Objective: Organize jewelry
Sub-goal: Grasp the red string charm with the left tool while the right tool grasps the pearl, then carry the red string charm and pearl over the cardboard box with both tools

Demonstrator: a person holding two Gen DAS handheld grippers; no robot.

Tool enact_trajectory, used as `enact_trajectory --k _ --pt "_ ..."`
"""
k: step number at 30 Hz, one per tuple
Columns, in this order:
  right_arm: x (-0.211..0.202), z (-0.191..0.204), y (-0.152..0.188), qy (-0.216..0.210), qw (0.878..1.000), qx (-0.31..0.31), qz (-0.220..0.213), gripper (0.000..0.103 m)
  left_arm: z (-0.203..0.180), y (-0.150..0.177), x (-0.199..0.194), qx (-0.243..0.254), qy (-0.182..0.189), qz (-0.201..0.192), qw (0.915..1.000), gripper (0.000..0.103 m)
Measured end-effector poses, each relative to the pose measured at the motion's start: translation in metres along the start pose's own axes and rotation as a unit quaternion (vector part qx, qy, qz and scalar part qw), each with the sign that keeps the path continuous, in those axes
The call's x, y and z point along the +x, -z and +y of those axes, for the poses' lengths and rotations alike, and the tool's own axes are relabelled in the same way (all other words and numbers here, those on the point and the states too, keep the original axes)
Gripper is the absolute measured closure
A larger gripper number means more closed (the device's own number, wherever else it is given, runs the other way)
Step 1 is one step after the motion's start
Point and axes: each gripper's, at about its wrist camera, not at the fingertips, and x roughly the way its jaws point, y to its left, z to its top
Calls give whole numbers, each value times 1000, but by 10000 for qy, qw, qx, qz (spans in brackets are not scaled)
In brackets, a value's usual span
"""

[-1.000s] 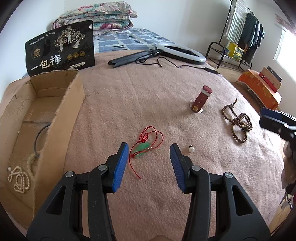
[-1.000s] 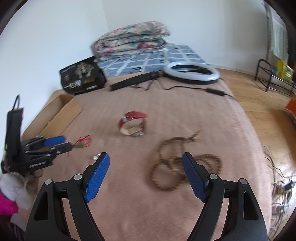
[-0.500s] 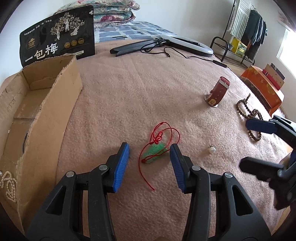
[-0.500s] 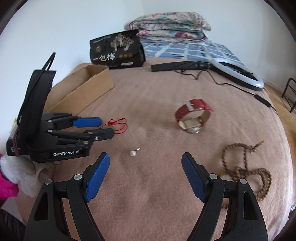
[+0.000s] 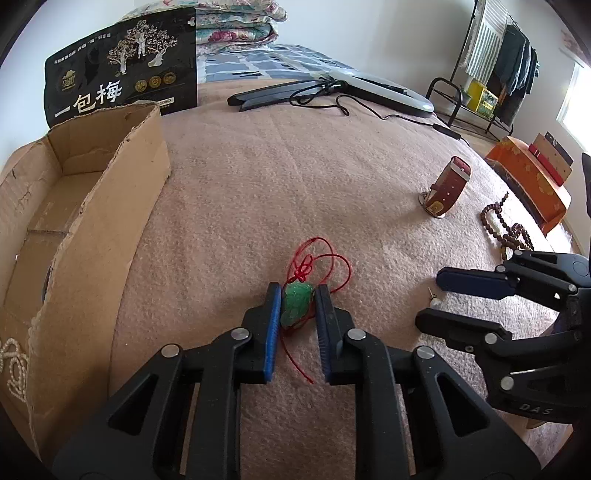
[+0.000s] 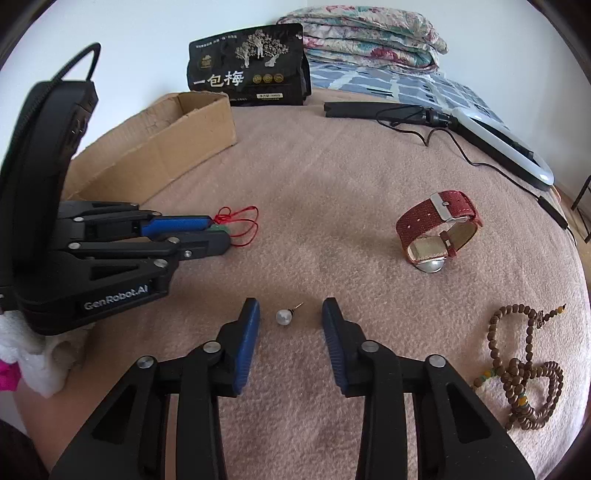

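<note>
My left gripper (image 5: 296, 295) is shut on a green jade pendant (image 5: 295, 304) with a red cord (image 5: 317, 254), low on the pink blanket; it also shows in the right wrist view (image 6: 221, 232). My right gripper (image 6: 290, 312) is open, its fingers on either side of a pearl earring (image 6: 284, 316) on the blanket, not touching it; it shows in the left wrist view (image 5: 443, 295) too. A cardboard box (image 5: 92, 206) at the left holds a pearl necklace (image 5: 11, 363). A red watch (image 6: 439, 230) and a brown bead necklace (image 6: 524, 365) lie to the right.
A black snack bag (image 5: 122, 92) stands behind the box. A ring light (image 5: 384, 92) with its black stand and cable lies at the back. Folded quilts (image 6: 369, 33) are beyond it. An orange box (image 5: 528, 184) sits off the bed at the right.
My left gripper has closed on the jade pendant. My right gripper has moved left and down, narrowed, and now straddles the pearl earring.
</note>
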Motion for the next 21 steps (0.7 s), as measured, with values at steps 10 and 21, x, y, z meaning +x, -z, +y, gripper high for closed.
enact_trajectory --k 10,21 --pt "1 2 -1 175 9998 -45 54 96 1 0 -2 -31 2 5 10000 90" --pt "-30 -4 -1 149 9994 232 -220 96 -2 -2 -35 -40 57 -220 9997 90"
